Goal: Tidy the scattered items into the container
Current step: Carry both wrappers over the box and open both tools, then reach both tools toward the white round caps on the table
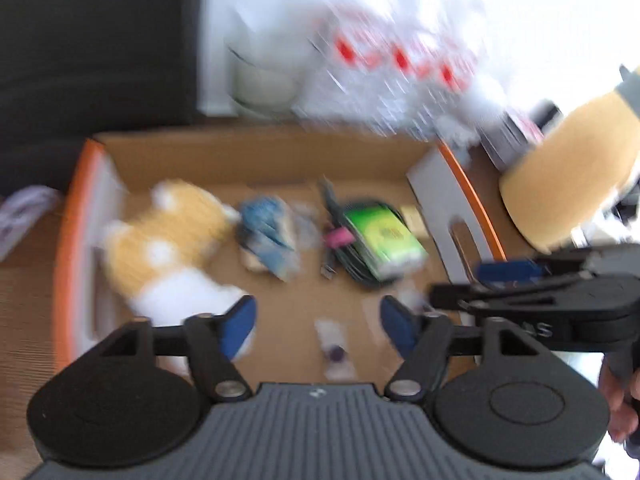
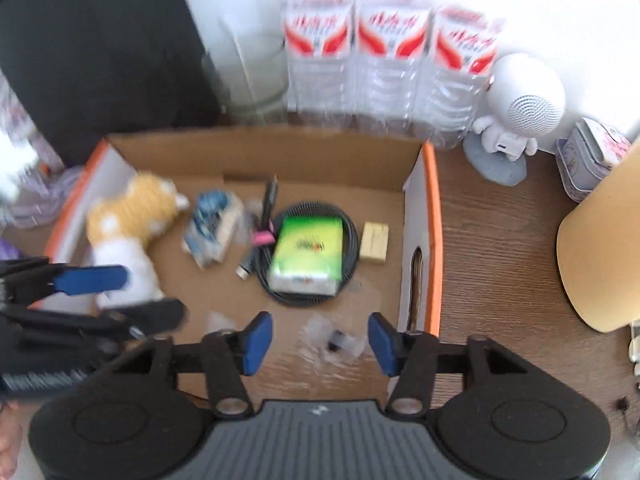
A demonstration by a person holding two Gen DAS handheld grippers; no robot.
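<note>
Both grippers, left [image 1: 318,322] and right [image 2: 320,340], tilt steeply down over the cardboard box [image 2: 434,216], fingers spread, holding nothing.

A home desk [image 2: 480,220] of wood grain is showing here: three bottled waters [image 2: 390,60] are standing along the far edge, a white robot-shaped speaker [image 2: 516,112] is sitting right of them, beside a small printed tin [image 2: 592,156].
</note>
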